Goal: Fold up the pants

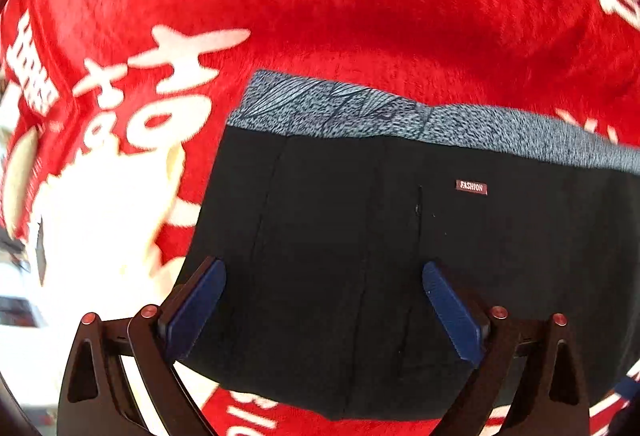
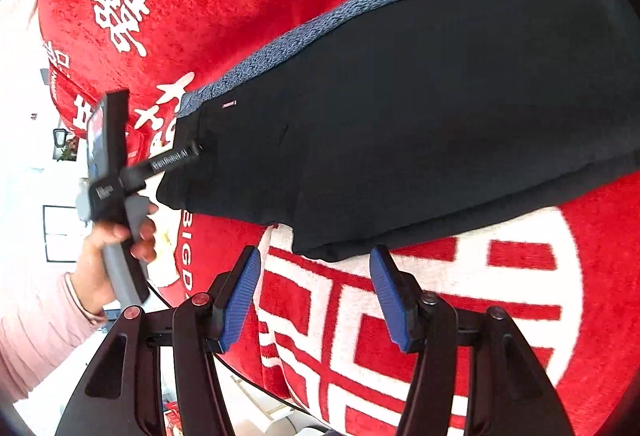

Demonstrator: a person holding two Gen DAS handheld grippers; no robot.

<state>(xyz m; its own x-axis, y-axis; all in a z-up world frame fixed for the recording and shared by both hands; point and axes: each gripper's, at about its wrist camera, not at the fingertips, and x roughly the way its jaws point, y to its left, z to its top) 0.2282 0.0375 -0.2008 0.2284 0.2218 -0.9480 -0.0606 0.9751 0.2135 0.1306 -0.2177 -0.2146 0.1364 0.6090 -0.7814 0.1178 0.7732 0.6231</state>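
The black pants lie folded on a red blanket, with a grey patterned waistband at the far edge and a small "FASHION" label. My left gripper hovers open over the pants, holding nothing. In the right wrist view the folded pants lie ahead. My right gripper is open and empty just short of their near folded edge. The left gripper shows there at the pants' left end, held by a hand.
The red blanket with white characters covers the whole surface. A large white emblem lies under the right gripper. The blanket's edge and a bright white room lie to the left.
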